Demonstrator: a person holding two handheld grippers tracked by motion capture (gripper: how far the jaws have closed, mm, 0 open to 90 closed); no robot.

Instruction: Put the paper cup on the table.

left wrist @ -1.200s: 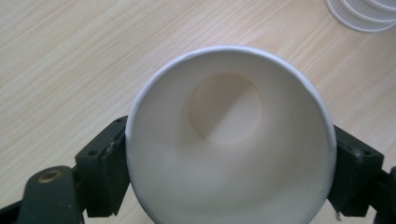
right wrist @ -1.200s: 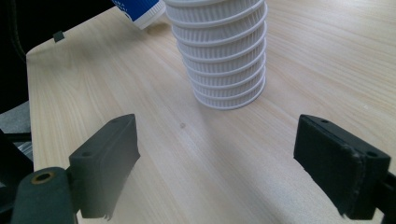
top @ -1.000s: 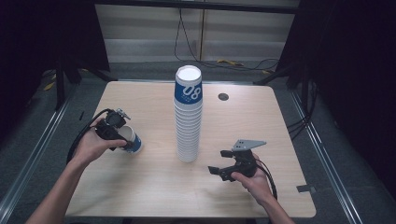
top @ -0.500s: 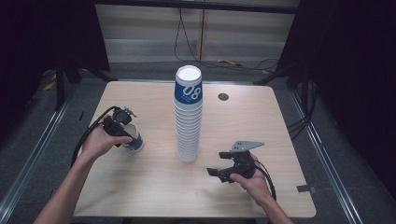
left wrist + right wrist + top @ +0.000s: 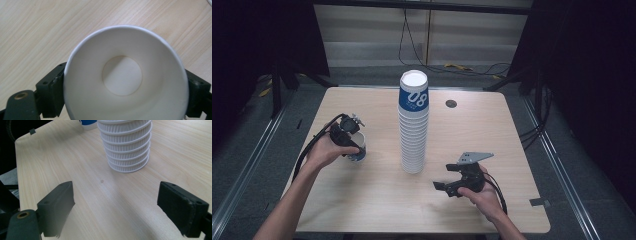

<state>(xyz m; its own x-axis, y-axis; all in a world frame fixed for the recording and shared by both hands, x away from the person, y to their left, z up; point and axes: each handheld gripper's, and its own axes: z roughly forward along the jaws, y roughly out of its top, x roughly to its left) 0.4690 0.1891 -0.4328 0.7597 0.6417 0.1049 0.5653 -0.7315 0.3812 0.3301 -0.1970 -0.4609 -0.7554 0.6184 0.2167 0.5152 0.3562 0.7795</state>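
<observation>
At the left of the pale wooden table (image 5: 362, 200), my left hand (image 5: 324, 152) holds the left claw (image 5: 353, 145) tipped down over a single white paper cup with a blue band (image 5: 358, 152), which stands upright on the wood, well apart from the stack. Looking straight down along this claw, I see into the cup's white inside (image 5: 122, 75), with one black jaw flanking it on each side at the rim. The jaws have just been opening; I judge the pads have come off the cup wall, though they sit so close that I cannot be sure.

The risk here: if I lift away while a pad still drags on the rim, the light cup could tip or skid; the cause would be too small a gap.

In the middle rises a tall stack of white ribbed paper cups topped by a blue cup marked 08 (image 5: 413, 125), its base showing ahead of my other claw (image 5: 127, 147).

At the right, my right hand (image 5: 484, 192) rests low on the table, its right claw (image 5: 444, 187) lying level, pointed toward the stack's foot, jaws spread wide with nothing between them. A careless sweep from there could knock the stack over.
</observation>
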